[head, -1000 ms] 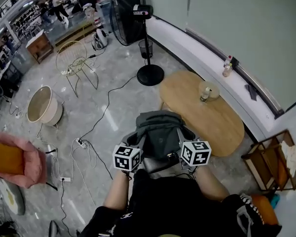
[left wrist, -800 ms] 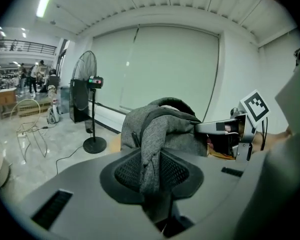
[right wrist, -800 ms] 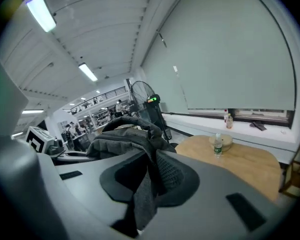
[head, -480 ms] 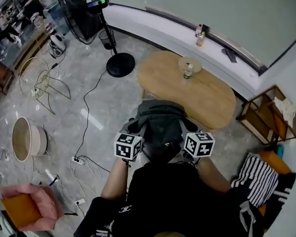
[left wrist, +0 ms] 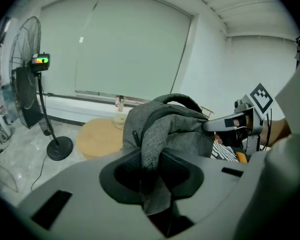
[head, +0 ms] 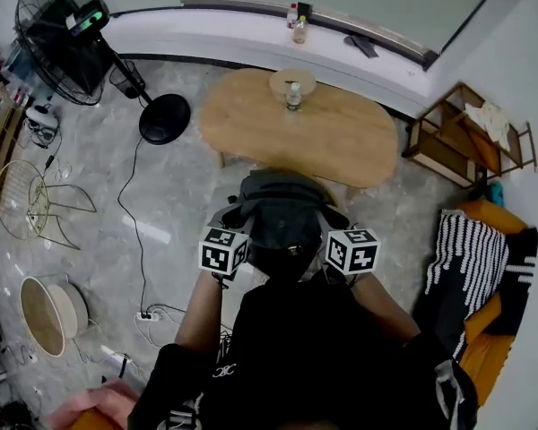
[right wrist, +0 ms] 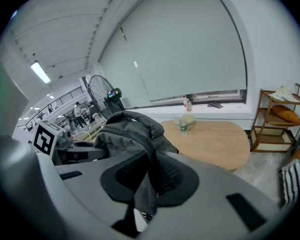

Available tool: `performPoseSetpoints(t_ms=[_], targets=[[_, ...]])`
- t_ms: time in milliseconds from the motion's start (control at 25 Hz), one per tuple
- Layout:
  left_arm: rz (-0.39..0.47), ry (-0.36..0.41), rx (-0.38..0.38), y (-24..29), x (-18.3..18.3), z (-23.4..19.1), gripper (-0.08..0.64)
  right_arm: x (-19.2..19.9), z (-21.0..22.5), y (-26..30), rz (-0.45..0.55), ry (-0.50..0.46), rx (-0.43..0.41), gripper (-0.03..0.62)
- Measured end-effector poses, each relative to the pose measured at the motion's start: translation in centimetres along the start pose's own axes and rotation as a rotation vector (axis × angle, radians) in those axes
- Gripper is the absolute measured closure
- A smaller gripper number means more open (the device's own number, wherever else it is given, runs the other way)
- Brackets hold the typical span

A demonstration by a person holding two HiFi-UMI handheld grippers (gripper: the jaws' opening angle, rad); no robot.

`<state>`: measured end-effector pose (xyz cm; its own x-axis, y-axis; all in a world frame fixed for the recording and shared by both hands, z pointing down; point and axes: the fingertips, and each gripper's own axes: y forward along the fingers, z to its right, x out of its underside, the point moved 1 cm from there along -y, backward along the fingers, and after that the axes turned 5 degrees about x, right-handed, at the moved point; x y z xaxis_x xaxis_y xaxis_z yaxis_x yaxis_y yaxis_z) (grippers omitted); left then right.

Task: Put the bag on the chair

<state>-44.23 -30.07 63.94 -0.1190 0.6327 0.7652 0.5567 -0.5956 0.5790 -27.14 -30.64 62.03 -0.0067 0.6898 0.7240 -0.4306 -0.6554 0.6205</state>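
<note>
— Where's the bag got to?

— Up in the air on the near side of the wooden table, just short of its edge and close to the person's chest. It hangs between the two grippers.

— Have they really got hold of it?

— Looks so. The left gripper has its jaws nipped onto a fold of grey cloth on one side, and the right gripper pinches a fold on the other. There is fabric between both pairs, with no gap I can see.

— Will it carry like that?

— I'd guess it's soft and fairly light. It slumps and creases round the jaws and doesn't hold a shape. The woven cloth shouldn't be slippery, and nothing about it seems fragile. The worry is a thin fold sliding out if the bag swings.

— Where's a better hold?

— The top handle arching over it, or a thick seam. Those would bunch less.

— And the chair?

— I take it to be the orange seat off the table's right end. A striped cushion is already on it, so the bag will sag wherever it lands.
</note>
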Motion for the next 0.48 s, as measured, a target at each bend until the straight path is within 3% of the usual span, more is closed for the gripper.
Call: performPoseSetpoints(t_ms=[280, 480], targets=[[-0.120, 0.018, 0.106, 5.2, 2.8, 0.3, 0.460, 3.4, 3.4, 0.9, -0.063, 0.067, 0.106, 0.528], [-0.212, 0.029, 0.129, 8.9, 5.7, 0.0, 0.456, 6.3, 5.9, 2.8, -0.125, 0.068, 0.161, 0.528]])
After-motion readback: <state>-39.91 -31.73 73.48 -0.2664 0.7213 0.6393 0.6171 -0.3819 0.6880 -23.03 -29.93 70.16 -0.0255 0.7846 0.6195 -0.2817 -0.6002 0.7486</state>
